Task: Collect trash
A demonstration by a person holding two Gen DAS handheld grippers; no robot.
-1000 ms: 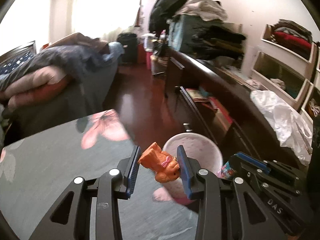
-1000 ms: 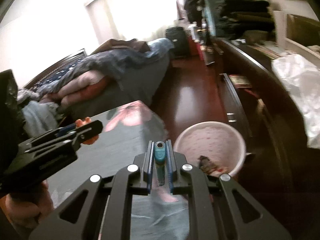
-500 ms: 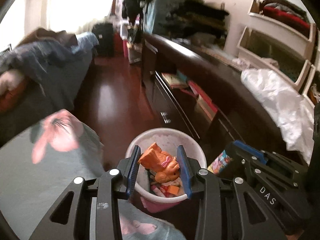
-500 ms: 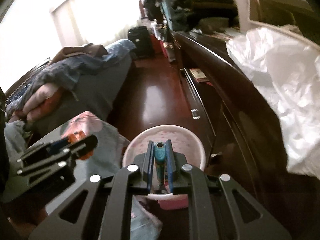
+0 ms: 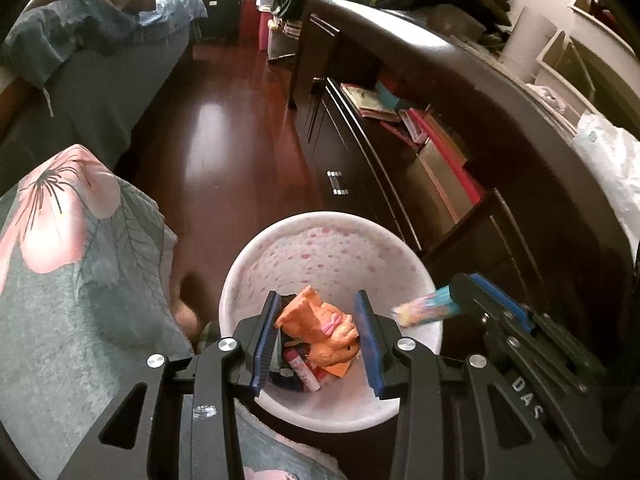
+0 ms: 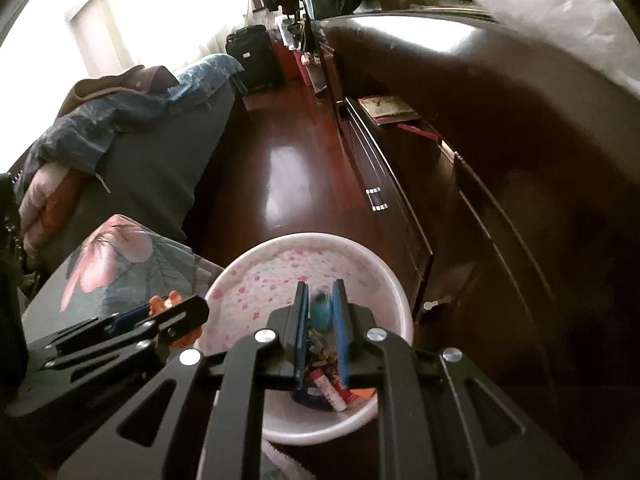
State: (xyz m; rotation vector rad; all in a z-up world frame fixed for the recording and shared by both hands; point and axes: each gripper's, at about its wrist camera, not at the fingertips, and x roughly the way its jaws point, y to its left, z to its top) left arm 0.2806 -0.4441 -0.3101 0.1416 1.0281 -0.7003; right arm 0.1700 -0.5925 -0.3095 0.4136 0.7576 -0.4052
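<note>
L gripper (image 5: 318, 332): jaws fairly wide w/ the orange toy (image 5: 320, 330) between them. Its right side seems to touch the right pad, but there's a gap at the left pad, so I can't tell if I'm gripping it or it's already slipping free. R gripper (image 6: 321, 316): jaws narrow, w/ a teal tube (image 6: 321, 312) between the pads; the left cam shows its pale, colourful end sticking out over the rim.

Both loads sit directly above the pink-speckled bin (image 5: 332, 240), which stands on the dark wood floor (image 5: 224, 152) betw the floral cloth (image 5: 60, 264) and the dresser (image 5: 400, 184). Bin already holds stuff: a pink stick, red bits, dark scraps at the bottom.

Progress, my read: carry is done for these two pcs, only the drop remains, i.e. open both jaws and let them fall. No other loose trash shows on the cloth from here, so whether more pickups remain, can't say.
</note>
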